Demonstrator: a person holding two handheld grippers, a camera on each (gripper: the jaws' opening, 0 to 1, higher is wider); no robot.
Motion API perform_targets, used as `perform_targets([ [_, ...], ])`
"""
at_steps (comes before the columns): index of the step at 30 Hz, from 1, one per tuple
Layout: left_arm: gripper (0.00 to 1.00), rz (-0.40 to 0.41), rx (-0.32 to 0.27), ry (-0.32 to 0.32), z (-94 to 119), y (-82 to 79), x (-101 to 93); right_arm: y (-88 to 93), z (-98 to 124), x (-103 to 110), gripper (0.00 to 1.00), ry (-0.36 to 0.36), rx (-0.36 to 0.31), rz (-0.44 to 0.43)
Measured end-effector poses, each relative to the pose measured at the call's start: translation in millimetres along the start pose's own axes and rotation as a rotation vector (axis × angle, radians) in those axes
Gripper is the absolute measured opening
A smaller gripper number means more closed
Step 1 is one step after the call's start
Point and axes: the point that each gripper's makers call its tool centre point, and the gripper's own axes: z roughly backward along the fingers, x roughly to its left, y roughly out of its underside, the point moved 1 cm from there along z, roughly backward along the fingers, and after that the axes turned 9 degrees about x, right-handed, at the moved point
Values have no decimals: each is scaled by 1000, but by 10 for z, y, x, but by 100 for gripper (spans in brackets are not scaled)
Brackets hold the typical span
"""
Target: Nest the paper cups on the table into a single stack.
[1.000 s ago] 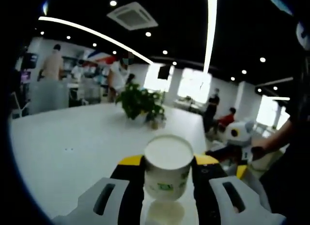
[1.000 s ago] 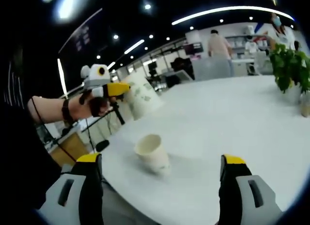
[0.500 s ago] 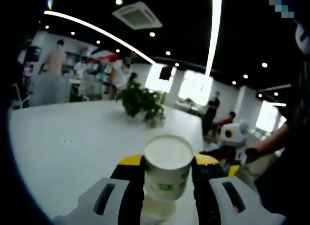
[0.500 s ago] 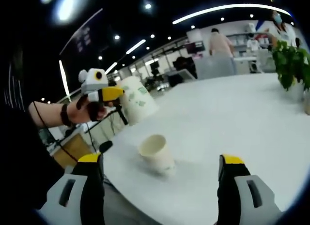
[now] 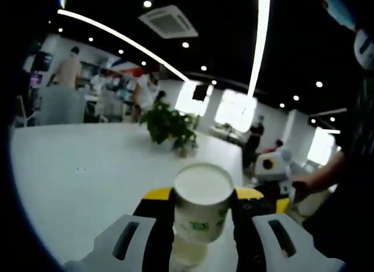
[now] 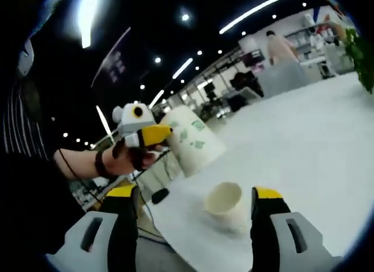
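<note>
White office surface (image 5: 76, 167), one item standing: open cup (image 6: 225, 203), upright, between your right gripper's (image 6: 196, 205) wide jaws, untouched. Your left gripper (image 5: 202, 197) carries the held cup (image 5: 201, 205), jaws clamped on its sides, aloft. Step: nesting; next, likely lower held cup into open cup, rims aligned.

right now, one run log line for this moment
left gripper: shut on held cup | right gripper: open, around table cup | stack: not yet
</note>
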Motion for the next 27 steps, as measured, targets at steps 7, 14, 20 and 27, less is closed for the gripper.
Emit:
perform_targets([
  [7,37,1,-6,0,51,11,-23,-92,-33,95,72,-96,-87,-98],
  [14,37,-13,-7,21,51,3,-77,-127,-19,108,61,-132,-119,-124],
  [20,37,-24,-3,37,31,13,-125,-161,-23,164,54,-157,-137,-103],
  [27,37,-28,1,39,33,30,-133,-210,-24,187,51,-190,-163,-131],
])
